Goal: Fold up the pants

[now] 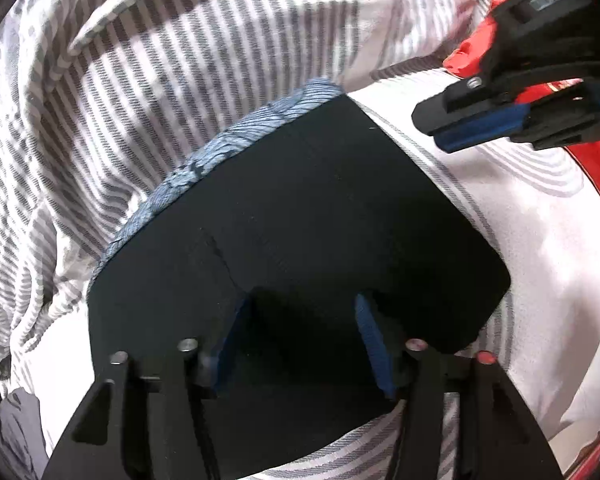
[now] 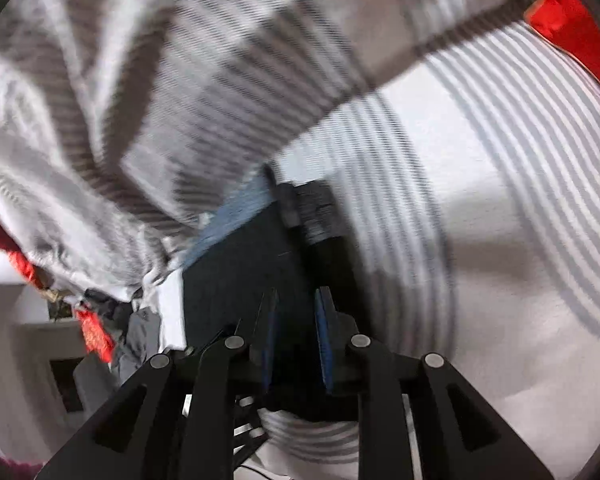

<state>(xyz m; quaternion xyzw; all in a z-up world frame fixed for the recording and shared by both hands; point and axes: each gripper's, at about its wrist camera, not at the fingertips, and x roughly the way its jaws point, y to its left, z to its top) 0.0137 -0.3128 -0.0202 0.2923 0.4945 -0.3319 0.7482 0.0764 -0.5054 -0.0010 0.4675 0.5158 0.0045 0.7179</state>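
The black pants [image 1: 300,200] lie as a flat folded rectangle on the striped bed sheet [image 1: 540,260]. A blue ribbed garment [image 1: 228,140] sticks out from under their far left edge. My left gripper [image 1: 302,304] points down over the near edge of the pants, its blue pads [image 1: 374,344] spread apart and clamping nothing. My right gripper [image 1: 430,126] hovers off the far right corner of the pants, above the sheet. In the blurred right wrist view, the right gripper [image 2: 299,292] shows a narrow gap between its pads, with the pants [image 2: 240,272] beyond and nothing held.
A rumpled grey-and-white striped duvet [image 1: 160,60] is heaped behind and left of the pants. Red fabric [image 1: 588,160] lies along the right side. A grey garment [image 1: 20,420] hangs at the bed's near left edge, with floor and furniture [image 2: 40,340] below.
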